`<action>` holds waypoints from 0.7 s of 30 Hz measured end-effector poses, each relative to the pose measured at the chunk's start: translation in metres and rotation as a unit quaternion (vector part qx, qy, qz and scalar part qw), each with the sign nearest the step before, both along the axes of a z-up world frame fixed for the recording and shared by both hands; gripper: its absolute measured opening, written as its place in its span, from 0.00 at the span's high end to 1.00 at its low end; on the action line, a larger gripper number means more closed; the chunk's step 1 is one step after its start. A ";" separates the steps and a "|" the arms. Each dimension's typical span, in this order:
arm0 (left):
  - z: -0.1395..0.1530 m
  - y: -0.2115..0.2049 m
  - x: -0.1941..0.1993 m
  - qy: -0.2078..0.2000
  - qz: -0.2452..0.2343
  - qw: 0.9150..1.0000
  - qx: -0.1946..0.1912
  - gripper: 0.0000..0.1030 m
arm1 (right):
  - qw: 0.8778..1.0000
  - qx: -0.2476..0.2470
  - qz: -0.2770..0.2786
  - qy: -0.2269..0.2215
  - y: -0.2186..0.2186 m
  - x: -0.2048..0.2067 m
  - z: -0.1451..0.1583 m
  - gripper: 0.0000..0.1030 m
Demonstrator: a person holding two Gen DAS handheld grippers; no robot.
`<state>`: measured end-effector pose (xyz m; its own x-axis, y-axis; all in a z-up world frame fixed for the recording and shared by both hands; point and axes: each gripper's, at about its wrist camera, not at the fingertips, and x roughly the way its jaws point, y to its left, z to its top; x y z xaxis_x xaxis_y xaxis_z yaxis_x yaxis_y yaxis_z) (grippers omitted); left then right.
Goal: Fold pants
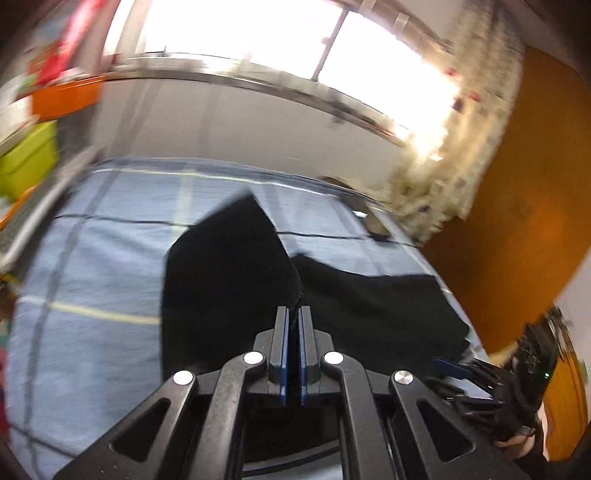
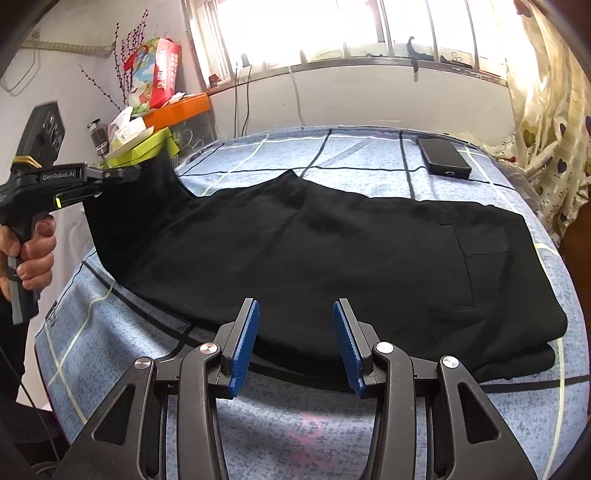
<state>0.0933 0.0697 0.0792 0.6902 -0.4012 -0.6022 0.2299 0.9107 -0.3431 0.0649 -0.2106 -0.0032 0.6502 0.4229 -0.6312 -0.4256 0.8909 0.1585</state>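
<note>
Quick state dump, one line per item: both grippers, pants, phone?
left gripper: shut on pants, lifting one end off the bed.
right gripper: open, holding nothing, just off the near edge of the pants.
pants: mostly flat on the bed, left end raised.
phone: lying flat on the bed, screen dark, apart from the pants.

Bright barred window (image 2: 332, 33) above a white wall, cream heart-print curtain (image 2: 550, 122) at right, blue checked bedsheet (image 2: 369, 151), orange-brown wooden door (image 1: 517, 184)
</note>
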 end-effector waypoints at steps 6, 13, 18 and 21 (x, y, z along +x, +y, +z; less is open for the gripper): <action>-0.037 -0.074 0.026 0.048 -0.075 0.996 0.002 0.97 | 1.000 0.002 -0.015 0.007 -0.010 0.000 -0.004 0.58; -0.078 -0.105 0.023 0.118 -0.116 0.986 -0.021 0.99 | 1.000 0.004 -0.021 0.009 -0.021 -0.001 -0.002 0.58; -0.040 -0.059 -0.004 0.045 -0.061 0.997 -0.022 0.97 | 0.999 0.044 -0.006 0.018 -0.017 0.014 0.003 0.58; -0.033 -0.025 -0.009 0.021 0.010 1.000 0.018 0.93 | 0.996 0.077 0.015 0.031 -0.003 0.028 0.005 0.58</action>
